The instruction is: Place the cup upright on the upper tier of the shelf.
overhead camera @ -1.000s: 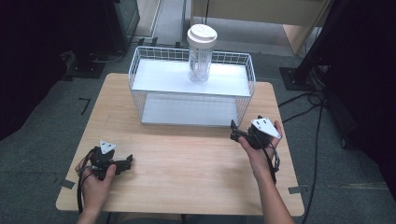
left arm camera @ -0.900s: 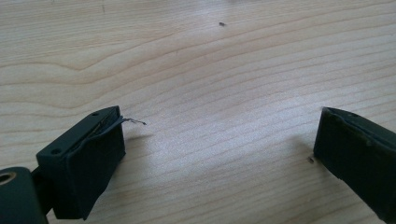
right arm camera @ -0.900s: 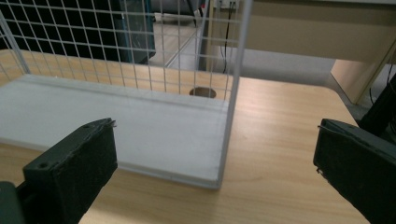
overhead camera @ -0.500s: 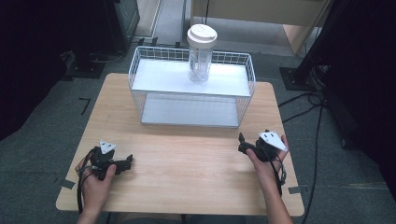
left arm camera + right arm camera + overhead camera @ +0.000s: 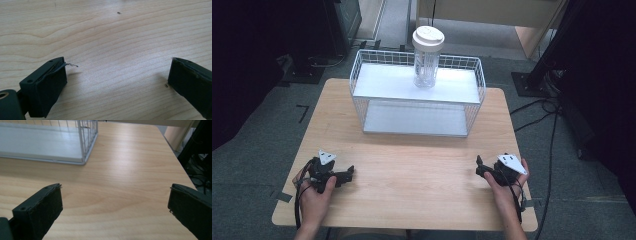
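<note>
High view: both grippers, left (image 5: 346,176) and right (image 5: 480,169), fingers wide, empty; no legible writing.

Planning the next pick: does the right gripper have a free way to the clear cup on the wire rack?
Probably yes. The right gripper is open, bare table lies ahead, and the clear cup stands uncovered on the wire rack.

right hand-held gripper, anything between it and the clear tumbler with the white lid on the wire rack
Partly. The right hand-held gripper rests open at the table's near edge, with bare wood up to the wire rack. The tumbler stands on the rack's upper shelf behind its raised wire rim, so a reach has to clear that rim.
</note>
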`<action>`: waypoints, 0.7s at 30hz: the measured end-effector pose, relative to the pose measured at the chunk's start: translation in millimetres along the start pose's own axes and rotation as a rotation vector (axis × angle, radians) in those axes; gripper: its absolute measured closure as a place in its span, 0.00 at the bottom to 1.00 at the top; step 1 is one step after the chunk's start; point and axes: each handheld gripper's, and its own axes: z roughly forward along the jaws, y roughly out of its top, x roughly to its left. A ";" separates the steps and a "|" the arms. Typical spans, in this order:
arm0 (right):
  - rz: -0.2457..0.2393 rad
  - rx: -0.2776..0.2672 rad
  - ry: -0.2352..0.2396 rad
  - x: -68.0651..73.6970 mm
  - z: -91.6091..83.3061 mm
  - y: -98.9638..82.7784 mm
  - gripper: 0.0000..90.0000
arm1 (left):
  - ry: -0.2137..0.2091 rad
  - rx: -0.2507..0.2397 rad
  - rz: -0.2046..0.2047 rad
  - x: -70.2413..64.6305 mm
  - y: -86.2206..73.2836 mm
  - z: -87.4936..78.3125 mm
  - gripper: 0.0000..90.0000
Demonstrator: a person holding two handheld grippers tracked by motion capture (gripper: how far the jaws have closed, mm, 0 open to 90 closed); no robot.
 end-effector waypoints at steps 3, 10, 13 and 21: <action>-0.018 0.020 -0.023 -6.9 -4.8 -8.6 0.00 | 0.000 -0.001 0.000 0.0 0.0 0.1 0.03; -0.041 0.036 -0.034 -13.2 -11.8 -16.8 0.00 | 0.000 -0.001 0.000 0.0 0.0 0.1 0.03; -0.051 0.047 -0.043 -16.1 -14.9 -18.5 0.00 | 0.000 -0.001 0.000 0.0 0.0 0.1 0.03; -0.147 0.164 -0.101 -22.7 -25.4 -27.9 0.00 | 0.001 -0.001 0.000 0.0 -0.1 0.1 0.03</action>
